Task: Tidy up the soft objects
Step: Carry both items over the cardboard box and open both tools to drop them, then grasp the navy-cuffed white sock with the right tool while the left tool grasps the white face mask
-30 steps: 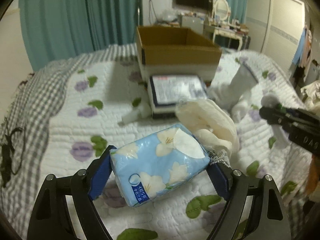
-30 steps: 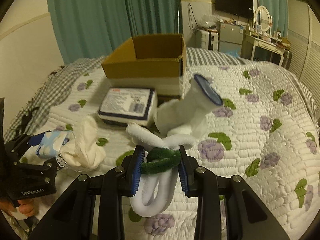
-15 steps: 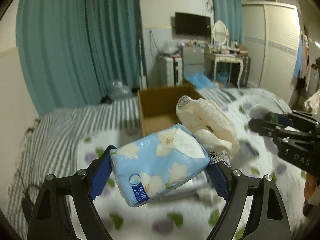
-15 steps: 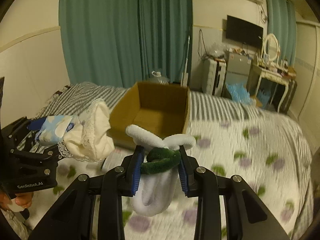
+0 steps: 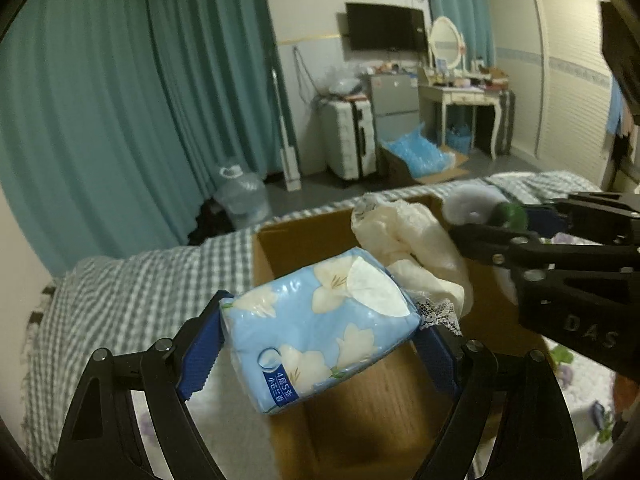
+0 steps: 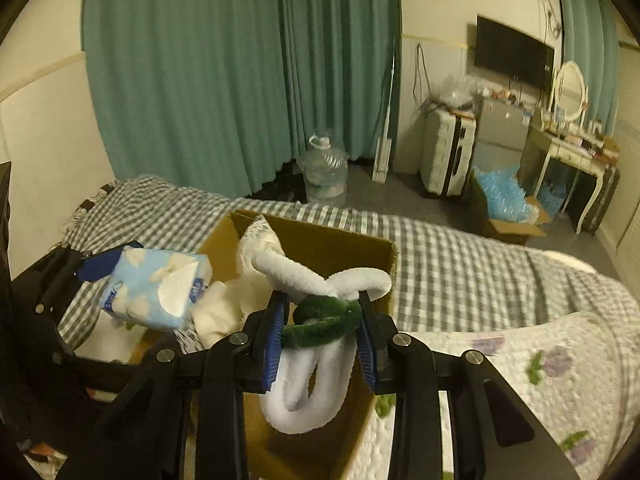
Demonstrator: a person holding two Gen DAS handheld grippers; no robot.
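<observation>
At the far left hangs a teal curtain (image 5: 120, 92), with a gray-checked bedspread (image 5: 132, 292) below it. The left gripper (image 5: 320, 344) is clamped on a blue tissue pack (image 5: 320, 328) printed with white flowers — its blue pads press both ends of the pack. A cream lace-edged cloth (image 5: 416, 248) is caught at the pack's right end and bunches up beyond it. Pack and cloth hang over the open cardboard box (image 5: 360, 412) on the bed.

To the right, the right gripper (image 6: 320, 328) is closed on a green fuzzy ring (image 6: 316, 324) and a white fuzzy loop (image 6: 308, 380) — the loop droops below the pads into the box mouth and curls up above them. In the left wrist view this gripper (image 5: 516, 220) sits just beside the cloth, over the box's right side. Beyond it lies a floral quilt (image 6: 560, 372); farther off stand a suitcase (image 6: 448, 160) and a dressing table (image 6: 576, 152).
</observation>
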